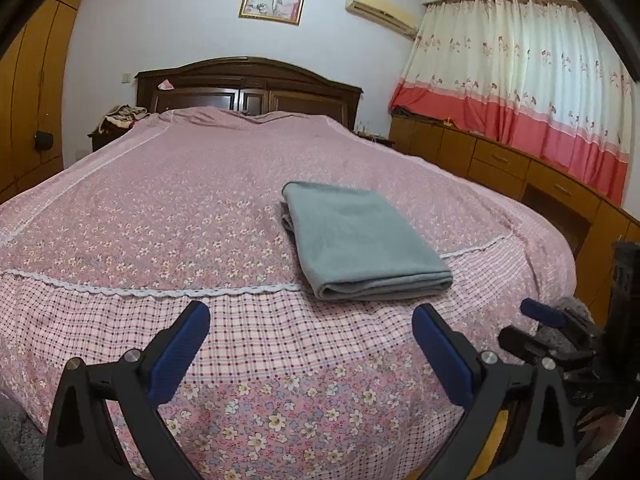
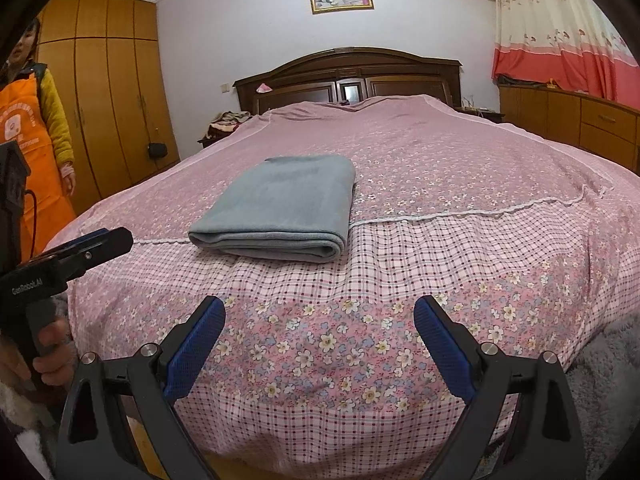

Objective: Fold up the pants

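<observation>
We see one folded grey-blue fleece pants (image 1: pixel 366 240) bundle on the pink floral bed (image 1: pixel 160 208), our two grippers, left gripper (image 1: pixel 311 344) and right gripper (image 2: pixel 320 336), both spread wide, empty.

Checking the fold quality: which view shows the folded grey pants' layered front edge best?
The right wrist view: the pants lie nearer centre, their rolled front edge facing the camera. The left wrist view shows them angled, right of centre.

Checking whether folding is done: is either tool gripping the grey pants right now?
No: the folded grey pants lie alone on the bed, with the open right tool held short of them.
</observation>
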